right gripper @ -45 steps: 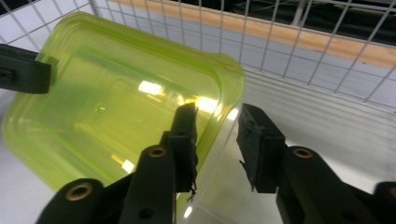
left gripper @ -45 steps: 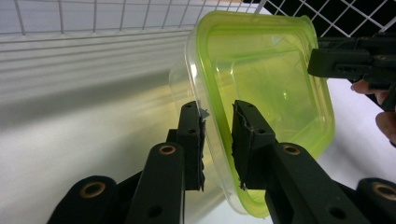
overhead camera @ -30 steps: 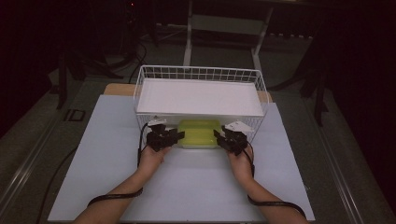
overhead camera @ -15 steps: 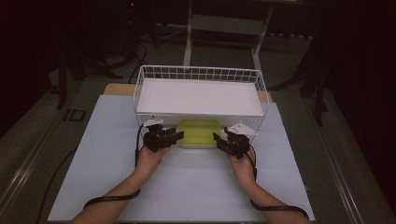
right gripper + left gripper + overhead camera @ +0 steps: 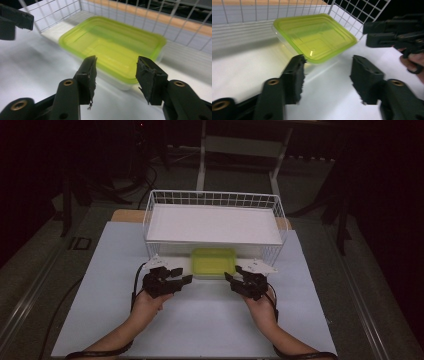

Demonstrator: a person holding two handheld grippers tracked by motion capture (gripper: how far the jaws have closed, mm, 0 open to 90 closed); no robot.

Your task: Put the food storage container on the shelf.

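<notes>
A clear container with a yellow-green lid lies on the white table, partly under the shelf of a white wire rack. My left gripper is open just left of the container, its jaws apart with nothing between them. My right gripper is open just right of the container, jaws spread in front of its near corner, not touching. In the left gripper view the right gripper shows at the upper right. The left gripper's jaw shows at the upper left of the right gripper view.
The wire rack carries a flat white shelf above the table, and its mesh walls stand behind and beside the container. The white table top extends toward the person. A wooden strip shows behind the rack. The surroundings are dark.
Both grippers have pulled back from the container's sides toward the person and now stand open. The container stays under the rack's front edge.
</notes>
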